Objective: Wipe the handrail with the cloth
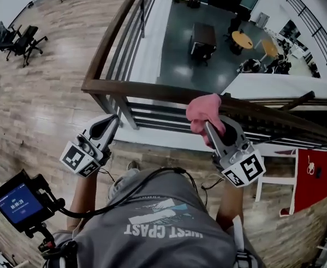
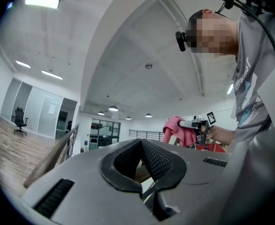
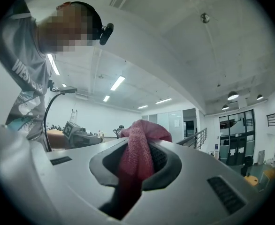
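The right gripper (image 1: 210, 128) has its fingers clamped on the pink cloth (image 1: 202, 110) at the handrail (image 1: 147, 89). The left gripper (image 1: 112, 123) has its fingers closed and empty.

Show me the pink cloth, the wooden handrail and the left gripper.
pink cloth (image 1: 203, 113), head view, bunched middle above the jaws.
wooden handrail (image 1: 147, 90), head view, top face left of the cloth.
left gripper (image 1: 113, 120), head view, between its fingertips.
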`<state>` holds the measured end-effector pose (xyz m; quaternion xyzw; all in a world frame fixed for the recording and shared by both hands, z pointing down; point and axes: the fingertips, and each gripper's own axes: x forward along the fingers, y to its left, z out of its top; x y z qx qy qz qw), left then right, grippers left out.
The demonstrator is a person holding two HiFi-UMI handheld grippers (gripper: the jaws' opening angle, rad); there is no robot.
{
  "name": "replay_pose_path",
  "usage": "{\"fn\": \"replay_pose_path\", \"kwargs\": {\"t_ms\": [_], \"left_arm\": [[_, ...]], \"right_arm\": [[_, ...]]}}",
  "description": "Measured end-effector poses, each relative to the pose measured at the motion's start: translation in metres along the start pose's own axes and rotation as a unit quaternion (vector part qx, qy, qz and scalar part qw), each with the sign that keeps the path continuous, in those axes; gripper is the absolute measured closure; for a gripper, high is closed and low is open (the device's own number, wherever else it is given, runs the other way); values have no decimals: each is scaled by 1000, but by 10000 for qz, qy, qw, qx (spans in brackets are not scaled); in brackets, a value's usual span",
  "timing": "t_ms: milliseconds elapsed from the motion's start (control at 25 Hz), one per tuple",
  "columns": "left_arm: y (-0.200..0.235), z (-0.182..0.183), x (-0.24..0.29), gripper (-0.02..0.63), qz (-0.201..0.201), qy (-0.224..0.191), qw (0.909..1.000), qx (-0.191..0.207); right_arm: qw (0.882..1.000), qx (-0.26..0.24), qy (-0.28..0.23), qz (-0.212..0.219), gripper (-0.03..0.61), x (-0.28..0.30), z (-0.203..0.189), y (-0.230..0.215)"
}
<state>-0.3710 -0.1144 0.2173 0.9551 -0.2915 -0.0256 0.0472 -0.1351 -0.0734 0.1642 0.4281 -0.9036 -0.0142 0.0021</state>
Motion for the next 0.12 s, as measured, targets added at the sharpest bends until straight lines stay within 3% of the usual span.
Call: {"fn": "replay_pose_path", "kwargs": {"t_ms": [120], "left_arm": [[-4, 0, -2, 609, -252, 279, 9993, 8]], "right_arm": [[9995, 89, 202, -242, 531, -25, -2, 10]]}}
